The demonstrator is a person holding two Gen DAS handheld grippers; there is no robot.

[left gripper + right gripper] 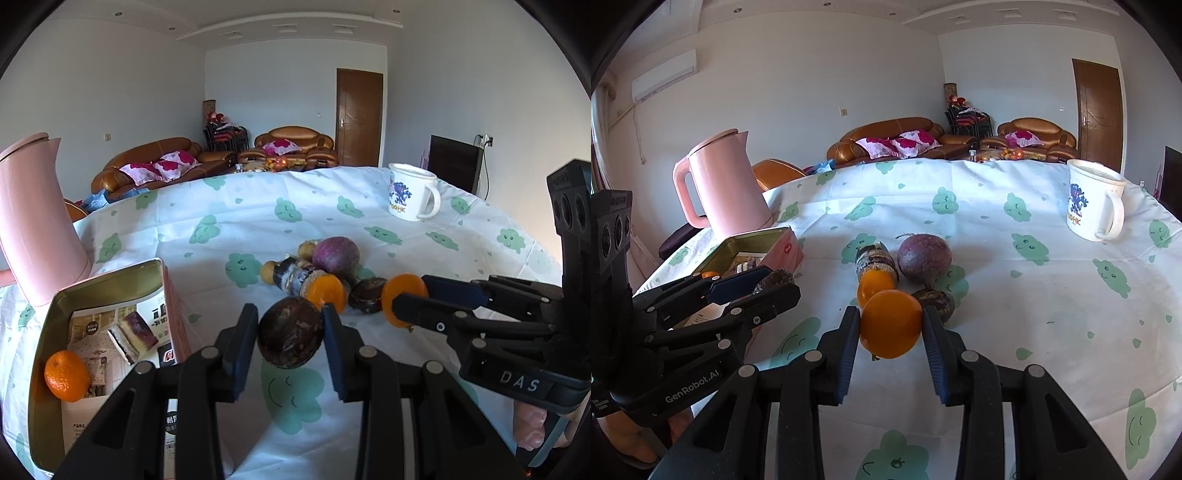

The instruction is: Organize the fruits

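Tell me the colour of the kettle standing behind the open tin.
The kettle is pale pink, lid and handle included; it shows best in the right wrist view.

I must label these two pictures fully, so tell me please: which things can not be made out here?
- Tin: left wrist view, the left gripper, shut on a dark fruit, hides its near corner; right wrist view, almost all hidden.
- Right gripper holds an orange, which covers part of a second orange behind it.
- Small fruits: left view only, kind too small to tell.
- Mug: contents unseen.
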